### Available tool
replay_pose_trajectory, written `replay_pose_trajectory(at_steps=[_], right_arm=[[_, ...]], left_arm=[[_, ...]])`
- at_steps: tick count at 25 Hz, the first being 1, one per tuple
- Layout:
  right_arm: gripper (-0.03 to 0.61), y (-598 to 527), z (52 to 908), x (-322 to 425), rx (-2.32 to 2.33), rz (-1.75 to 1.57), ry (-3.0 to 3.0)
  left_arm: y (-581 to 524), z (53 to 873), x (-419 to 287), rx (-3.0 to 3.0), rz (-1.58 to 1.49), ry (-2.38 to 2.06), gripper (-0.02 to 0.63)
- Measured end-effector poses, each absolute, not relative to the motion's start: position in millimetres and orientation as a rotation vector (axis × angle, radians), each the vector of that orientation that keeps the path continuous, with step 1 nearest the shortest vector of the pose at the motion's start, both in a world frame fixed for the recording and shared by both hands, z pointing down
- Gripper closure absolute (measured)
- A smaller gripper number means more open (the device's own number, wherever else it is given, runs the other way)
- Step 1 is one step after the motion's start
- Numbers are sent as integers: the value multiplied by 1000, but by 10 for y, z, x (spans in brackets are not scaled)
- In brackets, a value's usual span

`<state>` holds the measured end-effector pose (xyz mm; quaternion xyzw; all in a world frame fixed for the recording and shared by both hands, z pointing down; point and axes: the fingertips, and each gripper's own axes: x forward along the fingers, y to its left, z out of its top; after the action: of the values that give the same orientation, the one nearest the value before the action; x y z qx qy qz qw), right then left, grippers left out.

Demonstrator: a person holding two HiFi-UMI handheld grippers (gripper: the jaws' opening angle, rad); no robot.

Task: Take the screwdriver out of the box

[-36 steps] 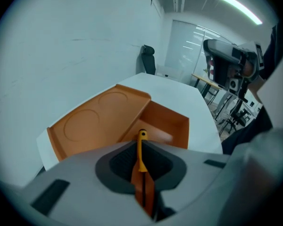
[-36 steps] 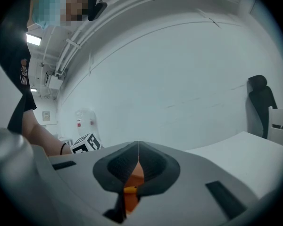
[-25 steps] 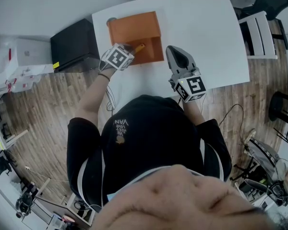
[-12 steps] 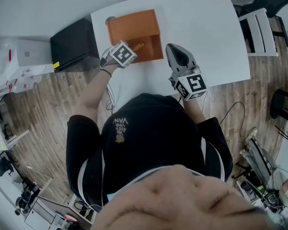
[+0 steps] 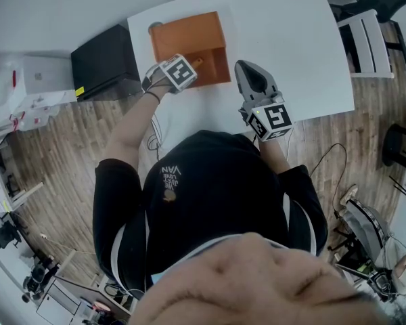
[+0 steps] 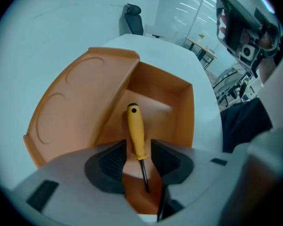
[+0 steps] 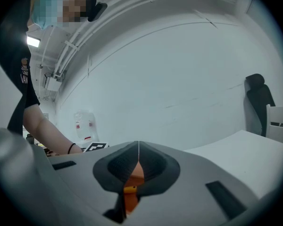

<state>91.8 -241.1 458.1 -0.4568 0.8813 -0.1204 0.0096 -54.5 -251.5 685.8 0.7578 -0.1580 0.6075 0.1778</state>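
Over the orange box (image 5: 189,36), head view, the left gripper (image 5: 187,68) points down, screwdriver (image 5: 197,63) at its 1 o'clock. Left gripper view: its jaws have just been opening and stand wide, straddling the screwdriver in the box, untouched. Right gripper view: the right gripper (image 7: 138,160) is closed, empty.

Seen from above, hidden almost wholly under the left gripper (image 5: 179,73): screwdriver (image 5: 197,62), handle end only. Past the closed right gripper (image 7: 138,155), blocked down to an orange sliver: box (image 7: 134,172).

Office-type lab room: white table (image 5: 291,53), wood-plank floor (image 5: 54,161), black office chair (image 6: 133,19), desks (image 6: 203,51) behind, loose cable (image 5: 328,158).
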Motion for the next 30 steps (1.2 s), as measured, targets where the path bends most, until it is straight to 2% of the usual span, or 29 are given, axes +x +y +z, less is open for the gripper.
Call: replay_pose_trajectory(at_steps=[6, 24, 30], right_arm=[[566, -2416, 4588, 954, -1434, -381, 2740], [566, -2408, 4606, 953, -1428, -391, 2736], [566, -2400, 4632, 946, -1422, -400, 2737]], left_arm=[[-2492, 6991, -576, 2074, 1857, -438, 474], [-2461, 7098, -660, 2001, 1925, -479, 476], [-2448, 7102, -654, 2010, 1936, -499, 510]])
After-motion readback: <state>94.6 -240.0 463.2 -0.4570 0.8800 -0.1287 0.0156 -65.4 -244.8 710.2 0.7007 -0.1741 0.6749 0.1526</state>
